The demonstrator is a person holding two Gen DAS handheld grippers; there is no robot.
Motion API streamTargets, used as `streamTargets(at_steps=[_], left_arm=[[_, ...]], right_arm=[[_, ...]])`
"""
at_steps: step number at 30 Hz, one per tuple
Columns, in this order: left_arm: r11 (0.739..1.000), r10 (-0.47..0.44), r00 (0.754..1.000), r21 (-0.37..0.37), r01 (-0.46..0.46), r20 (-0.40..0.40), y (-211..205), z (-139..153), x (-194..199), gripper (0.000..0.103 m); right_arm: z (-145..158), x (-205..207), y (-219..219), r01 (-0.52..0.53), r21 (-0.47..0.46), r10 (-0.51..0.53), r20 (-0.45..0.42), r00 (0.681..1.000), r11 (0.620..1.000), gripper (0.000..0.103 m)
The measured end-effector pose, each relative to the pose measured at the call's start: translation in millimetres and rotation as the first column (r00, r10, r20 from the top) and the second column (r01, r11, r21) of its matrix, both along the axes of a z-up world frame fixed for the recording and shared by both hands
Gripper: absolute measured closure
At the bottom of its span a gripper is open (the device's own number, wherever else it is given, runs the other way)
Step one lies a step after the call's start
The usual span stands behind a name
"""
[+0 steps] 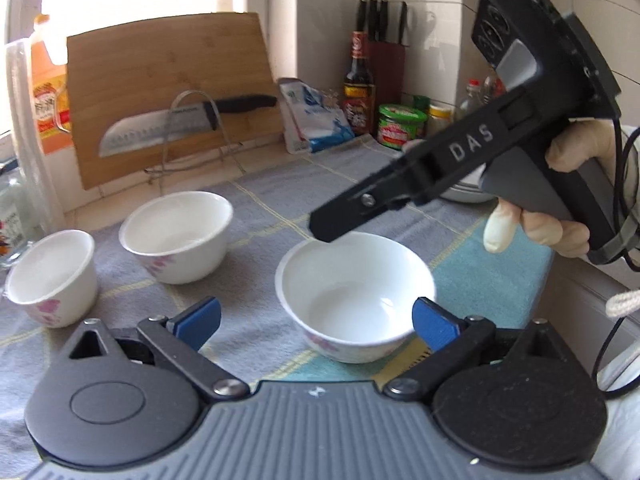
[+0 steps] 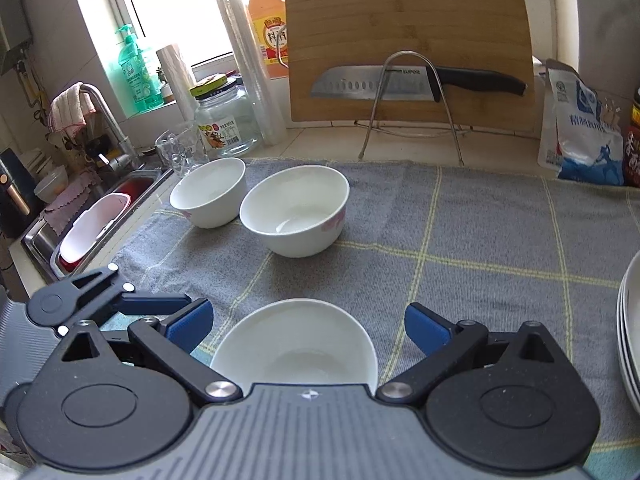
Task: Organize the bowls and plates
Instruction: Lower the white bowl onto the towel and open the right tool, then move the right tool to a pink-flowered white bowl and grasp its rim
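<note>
Three white bowls with pink flower prints stand on a grey checked cloth. The nearest bowl [image 1: 354,294] [image 2: 296,346] sits between both grippers. My left gripper [image 1: 316,322] is open, its right pad beside the bowl's rim. My right gripper [image 2: 306,326] is open above that bowl; in the left wrist view its finger tip [image 1: 332,226] hovers at the bowl's far rim. The other two bowls [image 1: 178,236] [image 1: 52,278] stand to the left; they also show in the right wrist view [image 2: 296,210] [image 2: 210,192]. A stack of white plates [image 2: 630,328] is at the right edge.
A wooden cutting board [image 2: 408,40] with a knife [image 2: 400,84] on a wire rack leans at the back. Bottles and jars [image 1: 362,84] and a salt bag [image 2: 580,128] stand at the back right. A glass jar [image 2: 226,120] and a sink [image 2: 96,224] are at the left.
</note>
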State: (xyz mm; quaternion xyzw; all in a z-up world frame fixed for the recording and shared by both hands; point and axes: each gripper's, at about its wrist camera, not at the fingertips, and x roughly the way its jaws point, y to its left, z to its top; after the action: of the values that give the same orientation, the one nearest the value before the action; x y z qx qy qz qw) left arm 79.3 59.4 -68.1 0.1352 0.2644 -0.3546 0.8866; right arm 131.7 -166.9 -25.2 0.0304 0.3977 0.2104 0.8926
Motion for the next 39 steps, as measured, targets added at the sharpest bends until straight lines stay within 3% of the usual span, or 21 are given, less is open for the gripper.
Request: streamTargets(at_steps=[12,20,31,39], left_arm=[[0.979,0.204,0.974,-0.005,-0.204,0.101,28.7,7.5,42.3,0.001],[0.981,0.192,0.981,-0.016,-0.192,0.026,28.8,-5.3,68.9,0.001],[0.97,0.238,0.971,0.036,-0.239,0.03,16.8,-16.1,95.8,0.001],[0.973,0.221,0.975,0.057,-0.222,0.012,6.2,-24.1,112.8,0.002]], right_arm=[[15.2,32.1,22.9,-0.085,-0.088,0.089,0.045,0.995,0.993,0.0],[14.6,60.3,29.3,-0.11,-0.12,0.115,0.037,0.993,0.987,0.0],[2.5,94.7,34.5,-0.145,-0.132,0.146,0.0,0.989,0.981,0.0],[-14.1,122.2,40.9,-0.176,-0.125,0.171,-0.046,0.984,0.977,0.0]])
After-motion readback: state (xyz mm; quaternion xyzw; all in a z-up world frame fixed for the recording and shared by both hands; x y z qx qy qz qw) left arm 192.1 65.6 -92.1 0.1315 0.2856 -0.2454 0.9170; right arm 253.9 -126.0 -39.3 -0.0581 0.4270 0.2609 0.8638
